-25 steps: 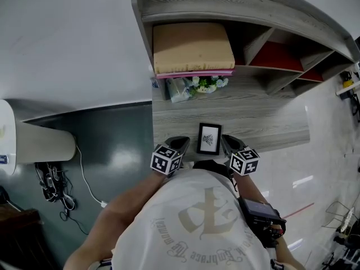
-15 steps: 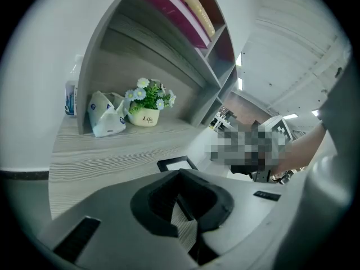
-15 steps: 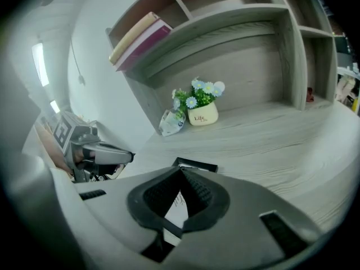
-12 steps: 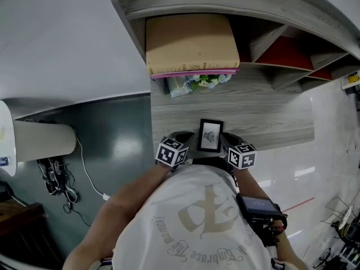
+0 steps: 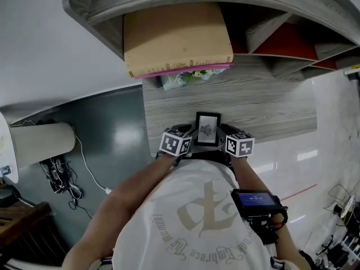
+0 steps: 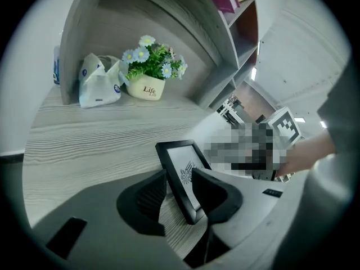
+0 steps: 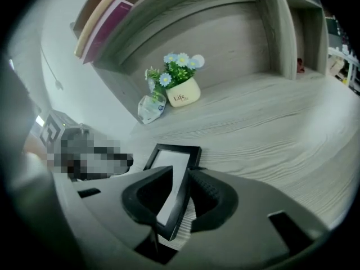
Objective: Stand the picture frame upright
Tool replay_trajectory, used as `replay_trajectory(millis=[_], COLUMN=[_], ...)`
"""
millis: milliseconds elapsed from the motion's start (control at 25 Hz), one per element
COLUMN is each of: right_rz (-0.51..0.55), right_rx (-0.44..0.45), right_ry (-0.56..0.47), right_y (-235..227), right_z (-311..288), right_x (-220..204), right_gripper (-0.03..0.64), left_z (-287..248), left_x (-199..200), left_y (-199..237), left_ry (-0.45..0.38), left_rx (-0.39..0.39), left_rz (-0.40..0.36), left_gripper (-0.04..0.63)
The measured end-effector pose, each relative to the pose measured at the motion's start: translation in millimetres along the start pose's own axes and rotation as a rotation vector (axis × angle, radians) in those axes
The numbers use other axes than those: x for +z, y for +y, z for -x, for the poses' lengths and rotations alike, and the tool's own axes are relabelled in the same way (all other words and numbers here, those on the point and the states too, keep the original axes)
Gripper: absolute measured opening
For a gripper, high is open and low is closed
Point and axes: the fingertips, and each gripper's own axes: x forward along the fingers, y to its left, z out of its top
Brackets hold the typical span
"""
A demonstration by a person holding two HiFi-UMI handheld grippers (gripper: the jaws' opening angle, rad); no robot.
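A small black picture frame (image 5: 207, 129) with a white print sits near the front edge of the wood-grain desk (image 5: 253, 108), tilted with its face toward me. My left gripper (image 5: 190, 134) is at its left side and my right gripper (image 5: 225, 133) at its right. In the left gripper view the frame (image 6: 181, 163) has its edge between the jaws of the left gripper (image 6: 183, 194), which have just been opening, with a gap on the back side. In the right gripper view the frame (image 7: 169, 167) likewise stands between the just-opened jaws of the right gripper (image 7: 180, 194).
A potted flower (image 6: 147, 83) and a crumpled plastic bag (image 6: 98, 86) stand at the back of the desk under the shelf. A tan box (image 5: 177, 35) lies on the shelf above, with red compartments (image 5: 287, 41) to its right. Cables (image 5: 62, 173) lie on the floor at left.
Both grippers have come down and in from beside the frame's lower corners, so they now straddle its two side edges. The shelf looms larger in the head view.
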Motion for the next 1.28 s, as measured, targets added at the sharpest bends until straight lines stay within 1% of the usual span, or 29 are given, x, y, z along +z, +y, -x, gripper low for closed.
replay_trajectory(millis=[40,120,200,400,440,600,800,880,960,1040,1280], right_rz=[-0.005,-0.016,-0.031,-0.042,-0.034,0.062,0.159,0.178,0.177,0.160,0.074], right_rx=[0.000,0.000,-0.005,-0.018,-0.021,-0.059,-0.085,-0.097,-0.097,-0.092,-0.078], right_ry=[0.012,0.052,0.095,0.141,0.147,0.186,0.244,0.255,0.255,0.250,0.238], right_y=[-1,-4,-6,-8,-9,-9,-7,-9,-10,-10,-12], right_z=[-2,-8,-11,-16,-17,-20,-21,-21,-21,-21,-23], right_x=[-1,-6,-12,-18,-19,-21,-25,-24,-24,-25,-21], right_gripper=[0.091,0.125,0.127,0.127,0.146,0.146,0.146,0.127,0.127,0.124,0.106], left_z=[-4,-11,-16,-26,-29,-38,-40,-41,-40,-39,-39], left_x=[0,-1,-2,-6,-8,-13,-15,-15,-13,-12,-11], left_y=[0,0,1,-2,-2,-1,1,5,8,9,13], left_ry=[0.010,0.028,0.050,0.100,0.110,0.152,0.179,0.183,0.178,0.169,0.155], left_rx=[0.002,0.010,0.028,0.055,0.058,0.090,0.165,0.201,0.216,0.210,0.189], left_rz=[0.009,0.027,0.031,0.017,0.020,0.017,-0.022,-0.020,0.008,0.044,0.103], left_gripper=[0.161,0.178,0.195,0.196,0.195,0.196,0.193,0.172,0.146,0.132,0.112])
